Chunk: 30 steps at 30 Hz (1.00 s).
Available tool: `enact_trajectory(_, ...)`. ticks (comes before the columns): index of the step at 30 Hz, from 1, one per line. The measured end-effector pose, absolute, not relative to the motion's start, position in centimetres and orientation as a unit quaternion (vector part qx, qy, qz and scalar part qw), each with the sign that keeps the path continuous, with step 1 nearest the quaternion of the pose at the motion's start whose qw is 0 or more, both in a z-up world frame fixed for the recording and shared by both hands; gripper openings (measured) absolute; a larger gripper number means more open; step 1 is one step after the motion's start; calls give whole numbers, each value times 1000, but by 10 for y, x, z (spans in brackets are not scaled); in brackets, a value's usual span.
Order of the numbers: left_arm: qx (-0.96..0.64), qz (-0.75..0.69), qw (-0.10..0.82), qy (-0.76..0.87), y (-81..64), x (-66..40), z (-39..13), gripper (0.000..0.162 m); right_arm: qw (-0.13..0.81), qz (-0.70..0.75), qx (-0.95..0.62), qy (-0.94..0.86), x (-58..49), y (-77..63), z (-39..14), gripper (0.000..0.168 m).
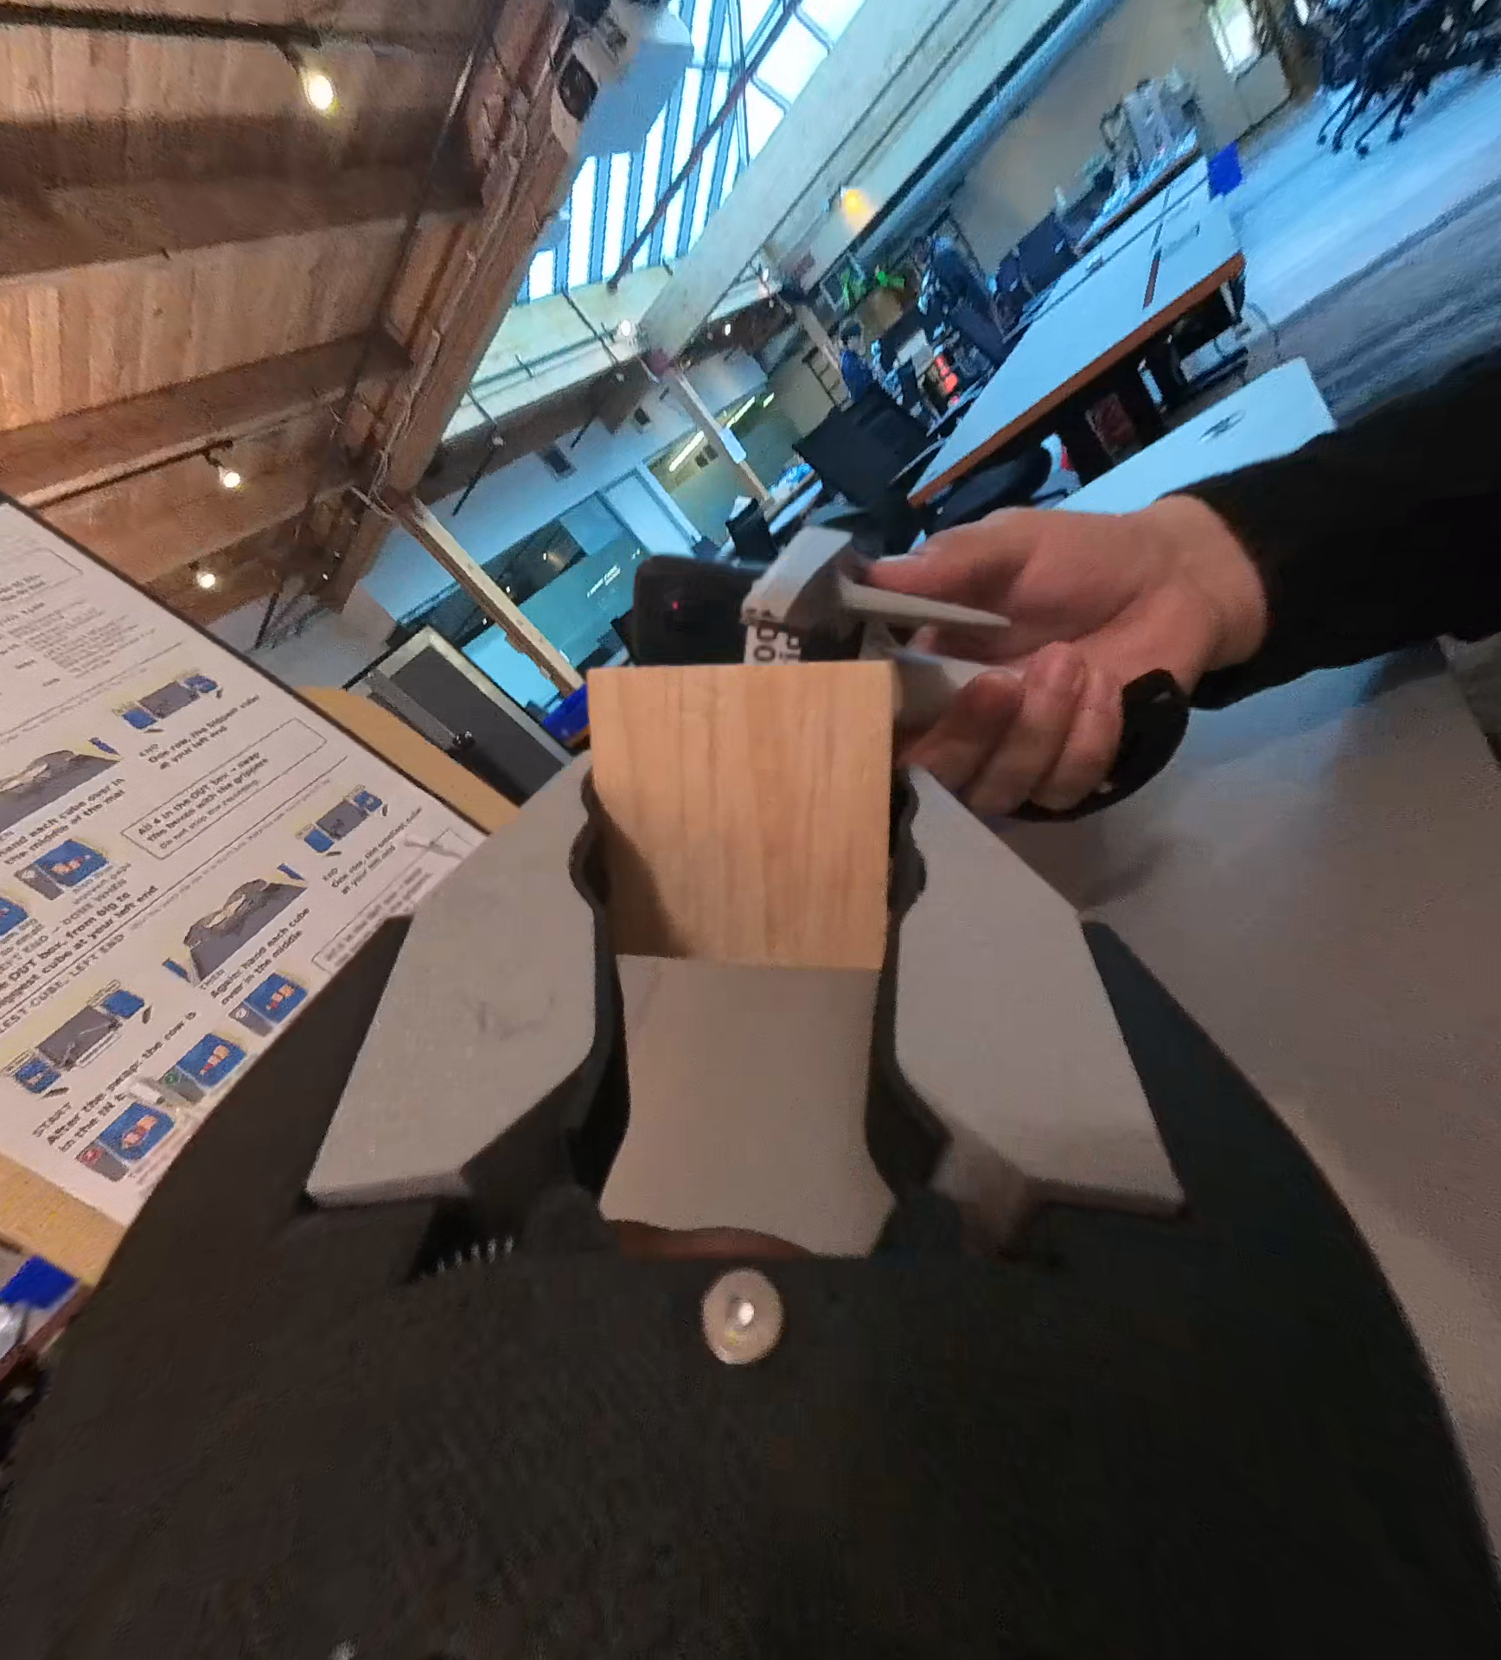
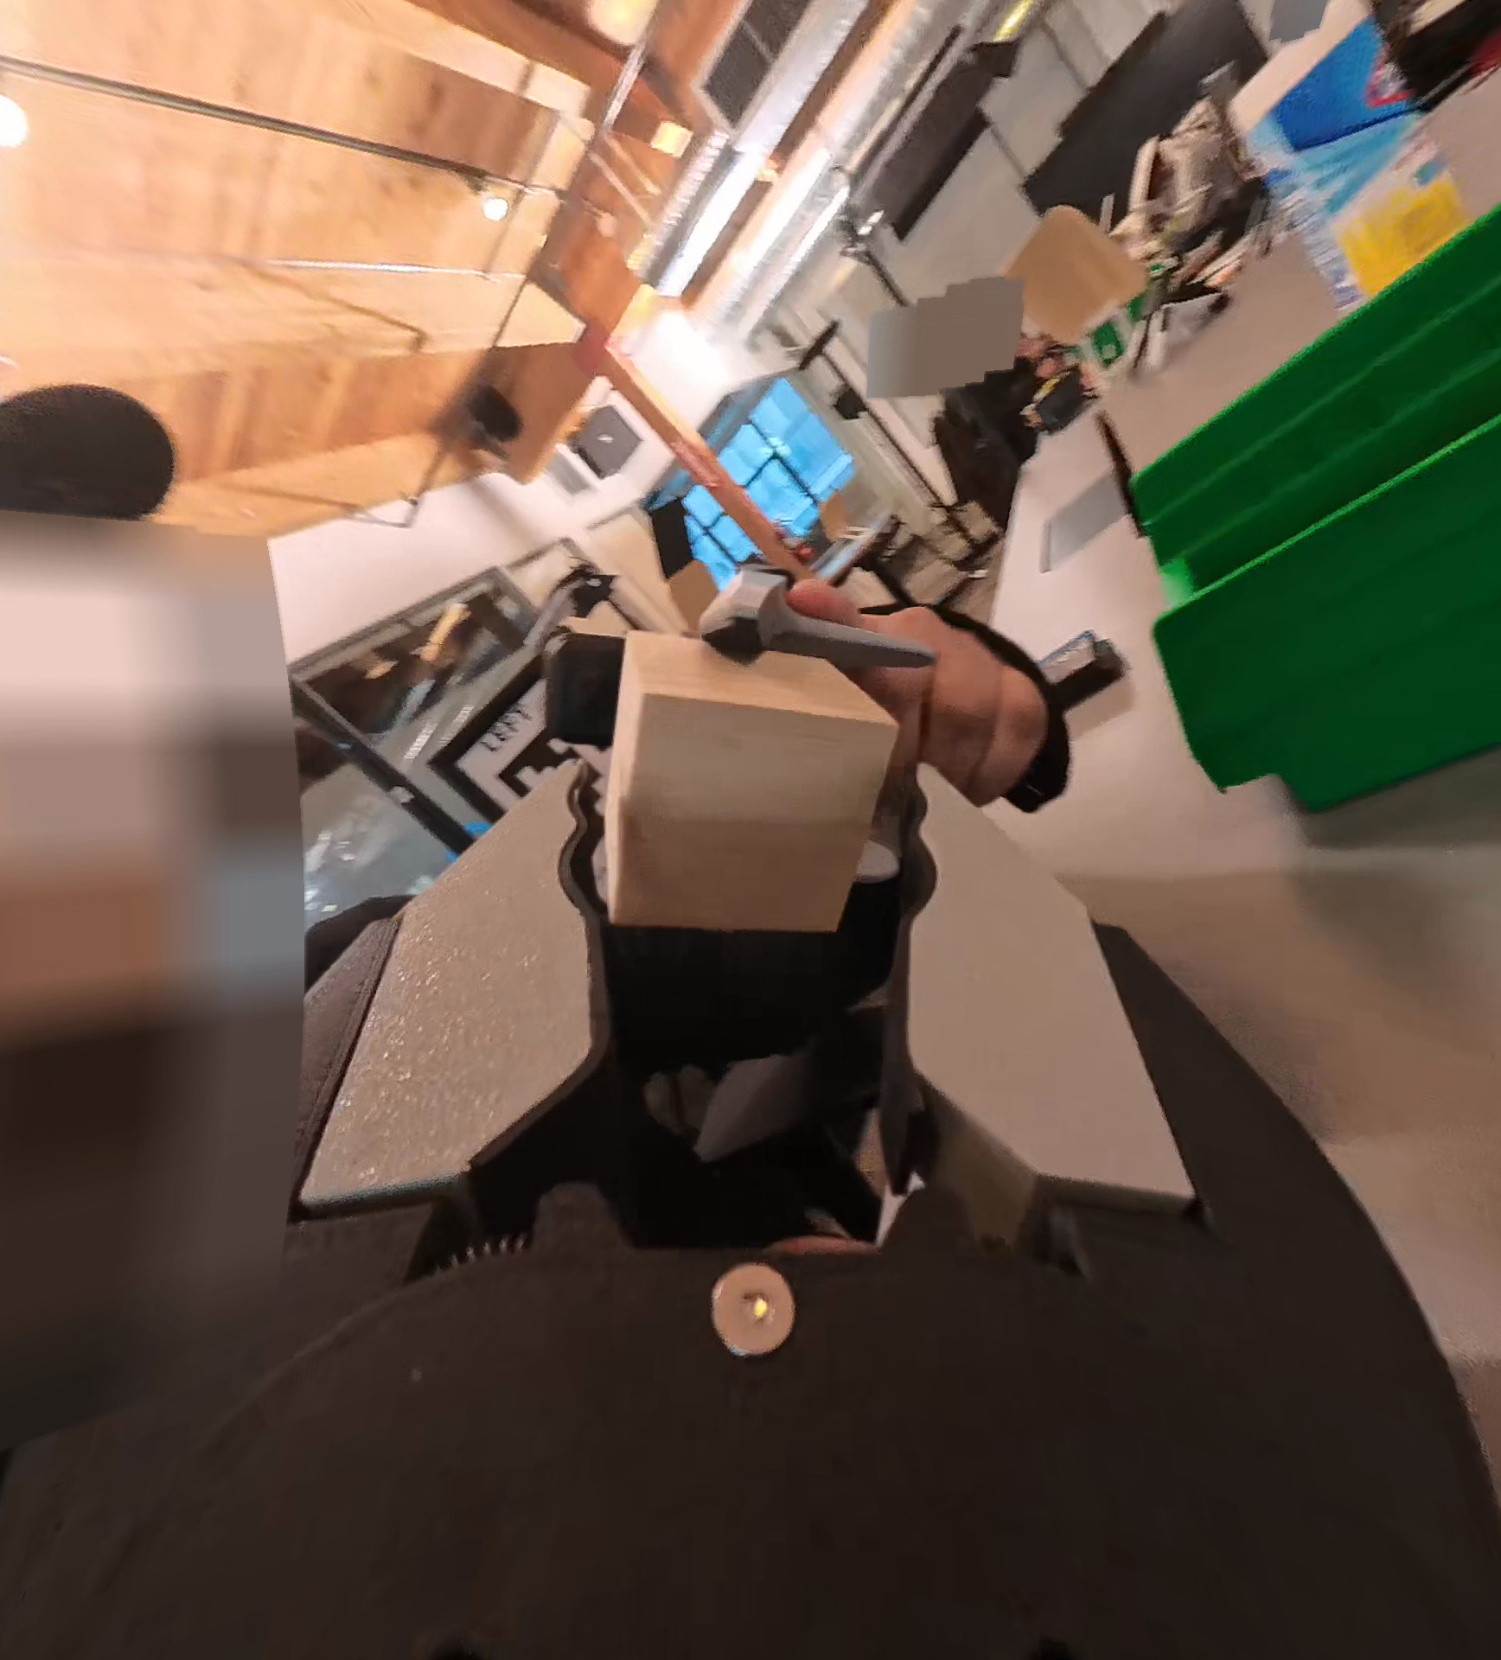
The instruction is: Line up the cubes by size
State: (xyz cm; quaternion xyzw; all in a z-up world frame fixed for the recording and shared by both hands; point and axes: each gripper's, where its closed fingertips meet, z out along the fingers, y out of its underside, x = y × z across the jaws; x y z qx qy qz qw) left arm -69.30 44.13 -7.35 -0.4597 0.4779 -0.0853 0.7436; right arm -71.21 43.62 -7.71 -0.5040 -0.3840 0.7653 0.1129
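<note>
Left hand-held gripper (image 1: 742,808) and right hand-held gripper (image 2: 742,808) both clasp one wooden cube (image 1: 742,813).

Pale matt wooden cube (image 1: 742,813) with visible grain; grey matt tongs (image 1: 742,862)

The right hand-held gripper (image 2: 742,853) grips a wooden cube (image 2: 742,790) between its jaws.

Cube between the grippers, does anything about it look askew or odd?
The cube sits square between the left gripper's fingers. In the right wrist view it looks turned at a slant between the right gripper's fingers, one corner forward. No damage shows.
</note>
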Motion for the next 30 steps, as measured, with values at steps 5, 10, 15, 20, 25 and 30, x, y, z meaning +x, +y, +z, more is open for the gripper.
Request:
enact_trajectory(5,-446,-114,757,464,437,-692,-72,61,68,797,-472,-371,-718,422,-73,61)
enact_trajectory(10,-467,-113,746,461,444,-694,-81,61,86,774,-501,-378,-721,427,-81,60)
enact_trajectory(15,-520,-80,722,448,456,-693,-87,61,151,722,-542,-403,-714,438,-78,59)
enact_trajectory(20,-557,-77,726,396,449,-724,-66,44,288,650,-543,-447,-652,472,-28,59)
enact_trajectory(25,-585,-87,730,344,440,-769,-74,29,479,251,-683,-491,-530,596,-40,59)
enact_trajectory(30,-617,-58,707,341,443,-784,-102,28,367,87,-783,-495,-460,622,-116,59)
